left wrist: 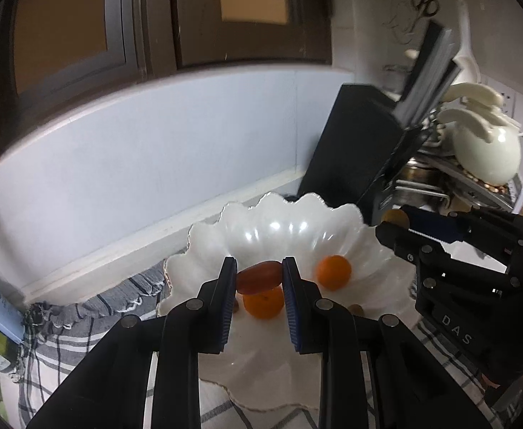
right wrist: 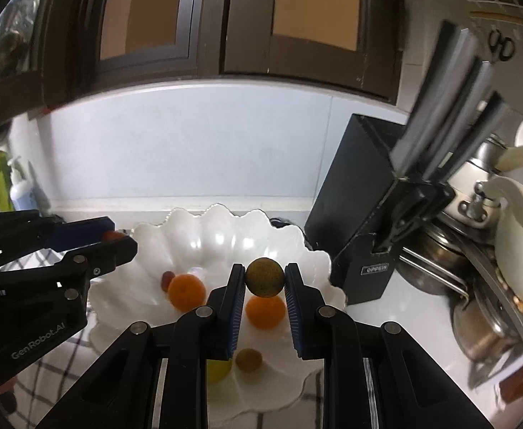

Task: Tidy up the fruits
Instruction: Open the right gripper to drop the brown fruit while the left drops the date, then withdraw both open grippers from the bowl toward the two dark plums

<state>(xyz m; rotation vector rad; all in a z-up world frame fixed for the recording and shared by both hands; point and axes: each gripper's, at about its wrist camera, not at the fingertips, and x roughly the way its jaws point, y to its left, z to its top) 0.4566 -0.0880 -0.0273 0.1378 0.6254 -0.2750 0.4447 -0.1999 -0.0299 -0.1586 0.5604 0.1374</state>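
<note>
The white scalloped bowl (left wrist: 290, 228) sits on a checked cloth (left wrist: 82, 325) by the wall, a black knife block (right wrist: 361, 214) just to its right, with two oranges (right wrist: 187, 291) and smaller fruits lying in it. Over the bowl my left gripper (left wrist: 259, 279) is clamped on a reddish-brown oblong fruit (left wrist: 259, 278). Beside it, my right gripper (right wrist: 264, 279) pinches a small speckled brown round fruit (right wrist: 265, 277).
</note>
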